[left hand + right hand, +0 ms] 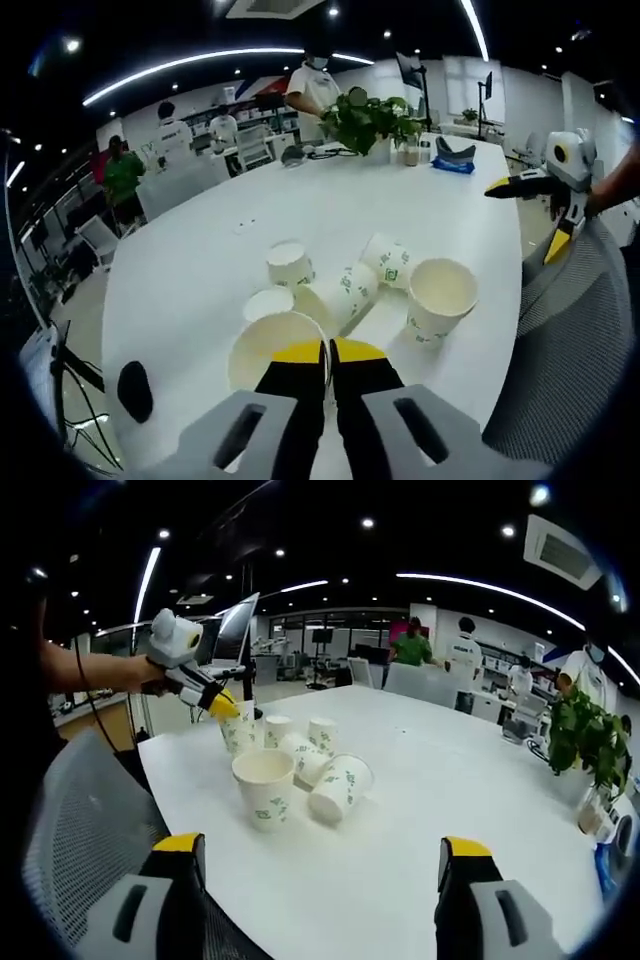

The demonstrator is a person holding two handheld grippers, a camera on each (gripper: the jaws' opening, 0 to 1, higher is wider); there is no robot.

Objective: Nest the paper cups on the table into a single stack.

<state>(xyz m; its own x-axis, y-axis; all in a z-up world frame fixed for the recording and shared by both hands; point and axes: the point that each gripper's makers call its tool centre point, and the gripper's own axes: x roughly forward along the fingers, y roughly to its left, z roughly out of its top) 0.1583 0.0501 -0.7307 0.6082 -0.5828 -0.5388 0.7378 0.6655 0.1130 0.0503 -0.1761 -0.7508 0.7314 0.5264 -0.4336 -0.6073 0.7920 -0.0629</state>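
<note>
So the paper cups (pixel 352 292) are all bunched together near one edge of the big white tabletop (pixel 300 200). They're white with little green printed logos on the sides. From the left gripper view, one big open cup (pixel 272 350) sits right at the tips of the left hand-held gripper (pixel 327 352), mouth up, and the yellow-tipped jaws are pinched together on its near rim, so it's got hold of that one. Just past it there's a small upright cup (pixel 267 303), another upright one (pixel 290 265) further out, and two cups lying on their sides (pixel 345 290) pointing away to the right. Off to the right of the jaws stands a wider upright cup (pixel 438 298), cream-coloured inside.

In the right gripper view, the right hand-held gripper (pixel 320 855) has its jaws spread wide apart, hanging over the near edge of the tabletop with nothing between them. The cup cluster (pixel 290 765) is ahead and a bit left of it, well apart from the tips. The left hand-held gripper comes in from the left there, touching the far cup.

A leafy plant (pixel 370 120) sits at the far end.
</note>
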